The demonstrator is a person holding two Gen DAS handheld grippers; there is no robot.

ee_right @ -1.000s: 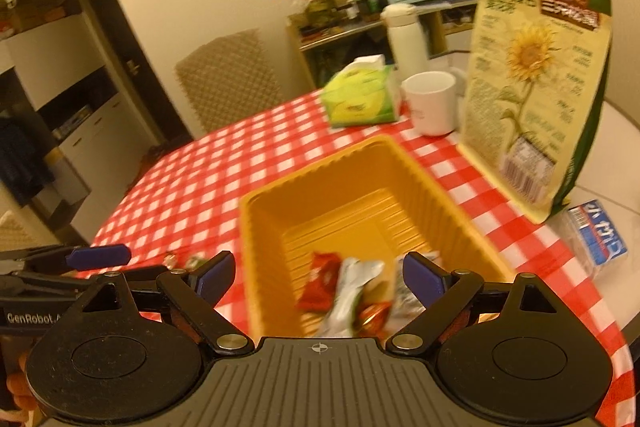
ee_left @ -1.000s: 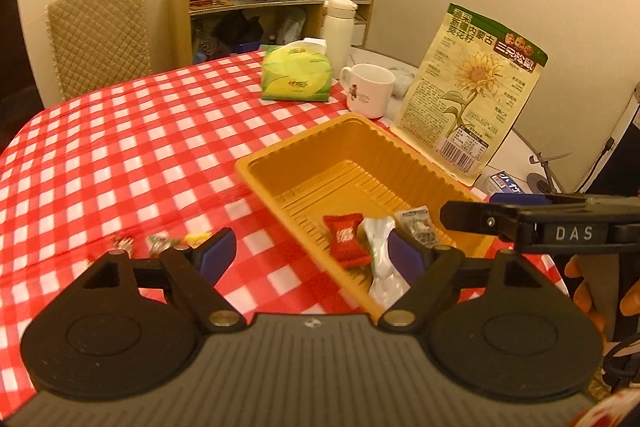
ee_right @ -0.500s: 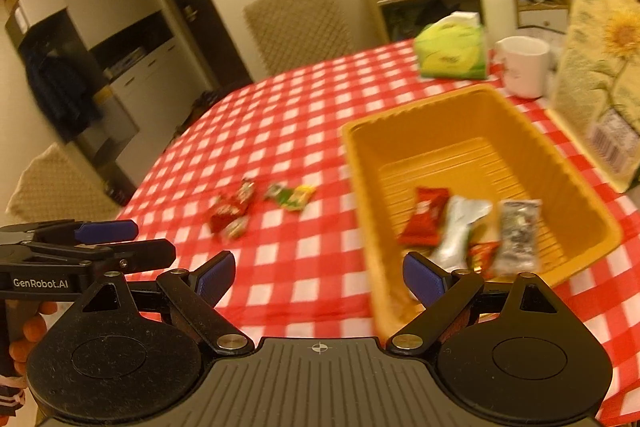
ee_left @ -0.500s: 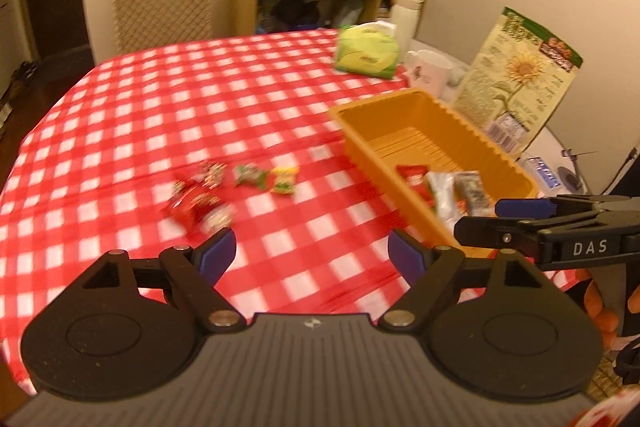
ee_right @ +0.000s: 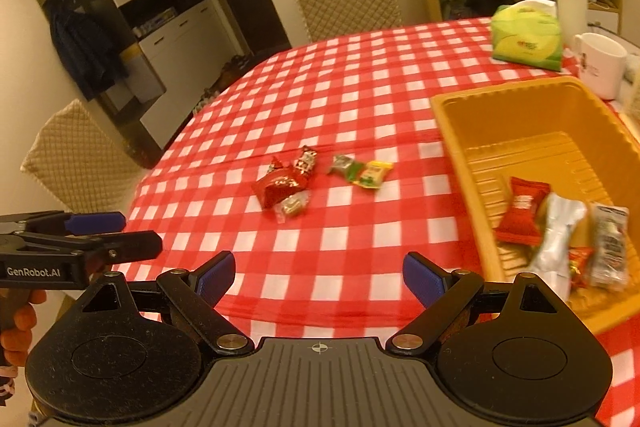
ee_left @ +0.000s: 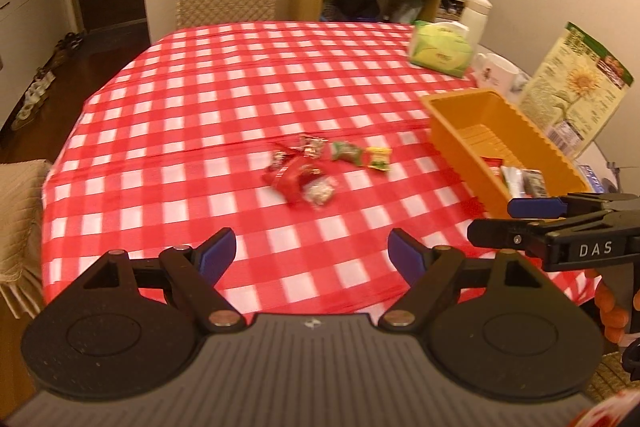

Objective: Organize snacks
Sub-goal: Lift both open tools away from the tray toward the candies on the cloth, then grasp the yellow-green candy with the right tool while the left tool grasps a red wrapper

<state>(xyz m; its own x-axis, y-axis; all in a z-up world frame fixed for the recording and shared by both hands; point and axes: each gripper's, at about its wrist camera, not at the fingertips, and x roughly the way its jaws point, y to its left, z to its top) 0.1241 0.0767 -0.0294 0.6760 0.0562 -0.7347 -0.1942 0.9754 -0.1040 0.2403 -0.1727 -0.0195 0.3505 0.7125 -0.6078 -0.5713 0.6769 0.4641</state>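
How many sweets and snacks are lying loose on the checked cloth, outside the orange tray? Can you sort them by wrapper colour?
Red: 3 (big packet, small twist, dark red sweet)
Silver: 1 (silver sweet)
Green: 1 (green sweet)
Yellow: 1 (yellow sweet)
Total: 6
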